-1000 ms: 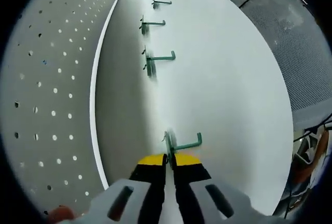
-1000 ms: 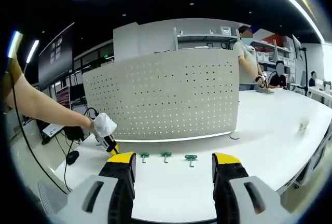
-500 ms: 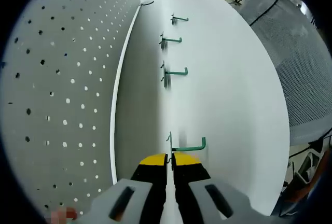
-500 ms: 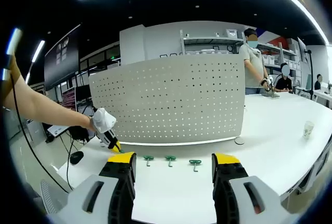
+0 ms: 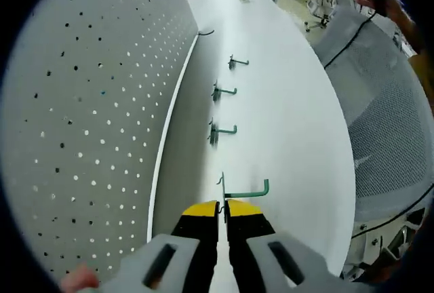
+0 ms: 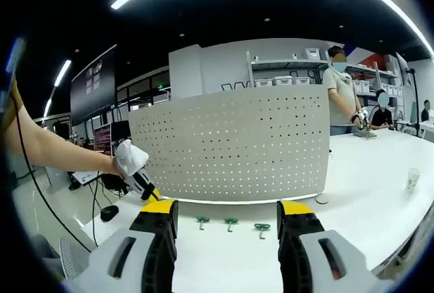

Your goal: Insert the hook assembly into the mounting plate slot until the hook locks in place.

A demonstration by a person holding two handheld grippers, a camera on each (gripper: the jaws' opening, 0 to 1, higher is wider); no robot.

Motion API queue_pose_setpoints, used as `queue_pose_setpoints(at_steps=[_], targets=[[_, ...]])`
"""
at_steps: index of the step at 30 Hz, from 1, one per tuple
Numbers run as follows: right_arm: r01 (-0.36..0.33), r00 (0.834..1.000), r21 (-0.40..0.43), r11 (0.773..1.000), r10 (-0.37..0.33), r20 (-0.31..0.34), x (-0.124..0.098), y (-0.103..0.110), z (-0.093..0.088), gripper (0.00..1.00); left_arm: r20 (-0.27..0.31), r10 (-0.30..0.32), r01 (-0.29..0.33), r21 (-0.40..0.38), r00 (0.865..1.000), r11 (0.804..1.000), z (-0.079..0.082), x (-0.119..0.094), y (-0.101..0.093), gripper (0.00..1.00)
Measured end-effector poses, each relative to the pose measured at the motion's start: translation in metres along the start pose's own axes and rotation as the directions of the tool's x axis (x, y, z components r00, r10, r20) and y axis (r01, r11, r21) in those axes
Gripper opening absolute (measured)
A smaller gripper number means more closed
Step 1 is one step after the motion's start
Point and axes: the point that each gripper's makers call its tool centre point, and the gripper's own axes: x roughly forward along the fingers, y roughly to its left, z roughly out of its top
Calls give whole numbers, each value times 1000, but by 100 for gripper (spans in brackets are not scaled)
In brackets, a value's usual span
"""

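Note:
My left gripper [image 5: 222,206] is shut on the back plate of a green hook [image 5: 247,192], whose arm points right above the white table [image 5: 291,137]. The white pegboard mounting plate [image 5: 88,103] stands close on the left, and the held hook is apart from it. Three more green hooks [image 5: 220,130] lie in a row along the board's foot. In the right gripper view the pegboard [image 6: 237,147] stands upright across the table and a person's arm holds the left gripper [image 6: 139,179] off its left end. My right gripper [image 6: 227,215] is open with nothing between its jaws.
A grey mesh chair back [image 5: 380,103] stands beside the table's right edge. A paper cup [image 6: 412,179] sits on the table at the far right. People stand at a bench behind the board [image 6: 342,96]. Three loose hooks [image 6: 231,223] lie before the board.
The left gripper has risen from the table with the hook and drawn away from the three loose hooks. The right gripper's view has shifted a little; it stays open.

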Motion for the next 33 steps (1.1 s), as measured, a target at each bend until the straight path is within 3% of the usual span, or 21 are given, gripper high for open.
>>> queue_pose_setpoints(at_steps=[7,14,17,24,27,29,33], targets=[[-47,999,-15,999,48,25,6,2,13,56,122,83,-71,-102,989,992,19,-27,-5,3],[-106,993,-47,993,107,38,14,14,25,56,278,153,-91,-221,948,971,43,-59,-11,3],[-124,991,-54,991,127,47,15,17,28,56,340,177,-81,-280,924,957,54,-69,-12,3],[-158,985,-71,985,162,55,23,20,36,56,493,251,-41,-398,833,917,82,-99,-10,3],[-174,982,-76,982,178,60,27,21,40,56,521,276,-42,-415,808,909,88,-108,-10,3],[-183,980,-82,980,189,65,28,23,43,56,530,284,-42,-423,799,905,92,-112,-12,3],[-195,976,-83,977,201,79,29,25,47,56,576,317,-49,-431,753,901,106,-126,-18,3]])
